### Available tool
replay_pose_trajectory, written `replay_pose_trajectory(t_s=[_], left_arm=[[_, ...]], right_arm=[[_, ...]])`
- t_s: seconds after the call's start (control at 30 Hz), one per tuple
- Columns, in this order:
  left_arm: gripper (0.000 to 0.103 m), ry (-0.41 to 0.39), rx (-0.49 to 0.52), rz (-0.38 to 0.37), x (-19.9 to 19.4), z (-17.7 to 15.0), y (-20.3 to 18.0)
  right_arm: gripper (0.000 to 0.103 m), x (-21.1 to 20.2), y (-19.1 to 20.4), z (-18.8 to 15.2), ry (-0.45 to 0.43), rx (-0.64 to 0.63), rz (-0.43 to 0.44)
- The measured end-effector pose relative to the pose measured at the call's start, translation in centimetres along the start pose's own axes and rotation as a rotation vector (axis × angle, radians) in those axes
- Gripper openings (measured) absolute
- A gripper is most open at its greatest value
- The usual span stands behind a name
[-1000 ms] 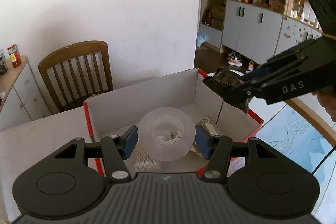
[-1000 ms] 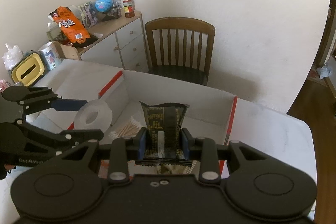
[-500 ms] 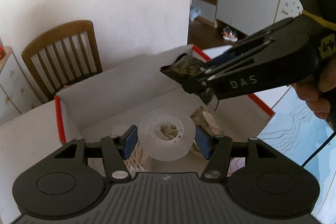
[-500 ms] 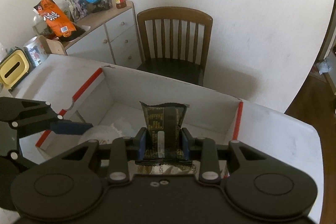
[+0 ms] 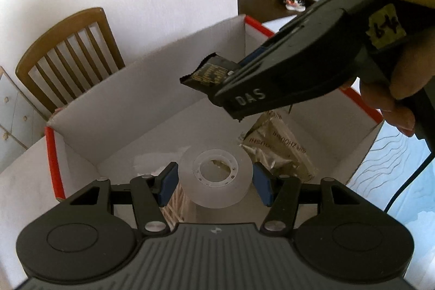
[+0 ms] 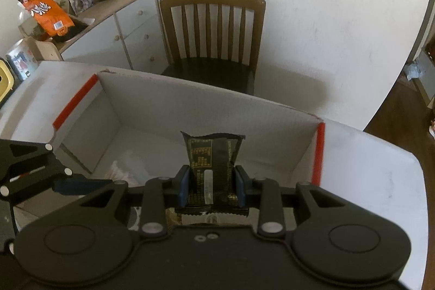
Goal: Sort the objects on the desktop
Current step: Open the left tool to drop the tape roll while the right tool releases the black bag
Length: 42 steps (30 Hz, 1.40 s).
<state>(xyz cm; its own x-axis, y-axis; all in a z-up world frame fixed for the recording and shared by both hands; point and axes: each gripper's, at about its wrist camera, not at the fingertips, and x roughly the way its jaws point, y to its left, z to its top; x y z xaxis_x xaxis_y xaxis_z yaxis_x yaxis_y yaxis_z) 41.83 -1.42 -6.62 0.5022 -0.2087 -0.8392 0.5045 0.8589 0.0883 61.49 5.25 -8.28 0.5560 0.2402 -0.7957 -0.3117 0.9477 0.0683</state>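
My left gripper [image 5: 214,182] is shut on a roll of clear tape [image 5: 214,177] and holds it over the open white cardboard box [image 5: 152,89]. My right gripper [image 6: 212,185] is shut on a black snack packet [image 6: 210,154] and holds it over the same box [image 6: 190,97]. In the left wrist view the right gripper [image 5: 285,72] reaches in from the right above the box with the packet [image 5: 209,72] in it. A silver foil packet [image 5: 274,148] and a bundle of cotton swabs [image 5: 176,204] lie on the box floor.
A wooden chair [image 6: 214,34] stands behind the table. A sideboard [image 6: 108,23] with snack bags and jars stands at the back left. A blue patterned mat [image 5: 402,181] lies to the right of the box. The box has red edges [image 5: 53,154].
Both grippers have moved forward and lower into the box with their loads. The right gripper has swung further left across the left wrist view.
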Motion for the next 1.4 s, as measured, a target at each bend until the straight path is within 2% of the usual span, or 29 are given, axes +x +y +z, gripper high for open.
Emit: replay_pose_trajectory(t_s=[0.2, 0.37, 0.63, 0.73, 0.87, 1.03, 1.2, 1.4], left_arm=[[0.058, 0.031, -0.015, -0.041, 0.6, -0.2, 0.2], [0.058, 0.055, -0.066, -0.088, 1.0, -0.7, 0.9], [0.058, 0.065, -0.118, -0.129, 1.5, -0.9, 1.7], [0.061, 0.057, -0.122, -0.12, 1.4, -1.1, 1.8], [0.072, 0.045, -0.121, -0.109, 1.2, -1.0, 2.1], [0.076, 0.035, -0.126, -0.085, 1.0, -0.9, 2.6], [0.076, 0.018, -0.145, -0.064, -0.2, -1.3, 2.8], [0.076, -0.002, -0.16, -0.052, -1.6, -1.8, 2.9]], right_arm=[[0.032, 1.8, 0.3, -0.2, 0.063, -0.013, -0.017], [0.032, 3.1, 0.3, -0.4, 0.124, -0.01, -0.03], [0.035, 3.9, 0.1, -0.7, 0.159, 0.012, -0.028], [0.036, 4.1, 0.0, -0.5, 0.159, 0.027, -0.027], [0.041, 3.8, 0.0, -0.5, 0.155, 0.032, -0.022], [0.05, 3.1, 0.3, -0.6, 0.141, 0.037, -0.012], [0.063, 2.1, 0.4, -0.4, 0.116, 0.044, 0.01], [0.063, 0.8, 0.3, -0.2, 0.106, 0.04, 0.007]])
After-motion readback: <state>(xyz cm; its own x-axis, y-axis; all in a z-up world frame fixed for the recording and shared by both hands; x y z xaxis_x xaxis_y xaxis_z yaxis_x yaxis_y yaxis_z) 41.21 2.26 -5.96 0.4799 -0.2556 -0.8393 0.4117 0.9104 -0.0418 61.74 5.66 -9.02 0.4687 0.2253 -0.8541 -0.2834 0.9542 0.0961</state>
